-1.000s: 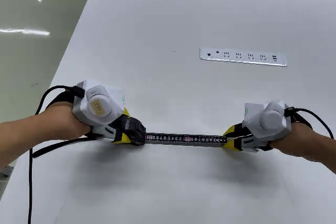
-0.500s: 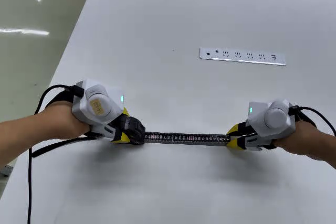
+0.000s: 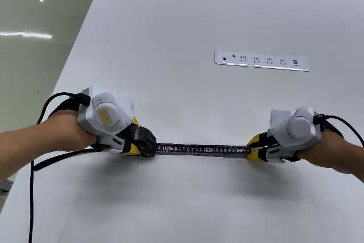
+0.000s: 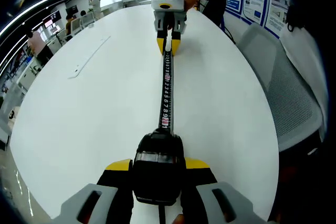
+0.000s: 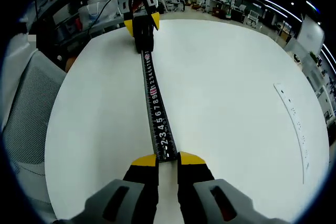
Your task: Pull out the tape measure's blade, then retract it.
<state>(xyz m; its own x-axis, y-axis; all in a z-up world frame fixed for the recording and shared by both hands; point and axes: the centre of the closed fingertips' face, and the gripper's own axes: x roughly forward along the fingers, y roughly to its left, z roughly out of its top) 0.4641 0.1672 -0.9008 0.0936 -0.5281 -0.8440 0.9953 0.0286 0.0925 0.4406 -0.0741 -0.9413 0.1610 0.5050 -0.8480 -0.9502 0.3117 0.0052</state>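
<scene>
The black tape measure case (image 3: 143,140) sits low over the white table, held between the yellow-tipped jaws of my left gripper (image 3: 136,139). In the left gripper view the case (image 4: 159,166) is close up, with my left gripper (image 4: 157,169) shut around it. Its dark numbered blade (image 3: 202,150) runs straight to the right across the table. My right gripper (image 3: 251,148) is shut on the blade's end, seen up close as the blade (image 5: 156,116) entering my right gripper (image 5: 168,160).
A white power strip (image 3: 261,61) lies flat on the table (image 3: 187,21) beyond the blade. The table's left edge drops to a glossy floor. Black cables trail from both hands. Grey chairs stand at the table's near side in the gripper views.
My right gripper has drawn slightly further right, so a little more blade shows. The left gripper and case have stayed in place.
</scene>
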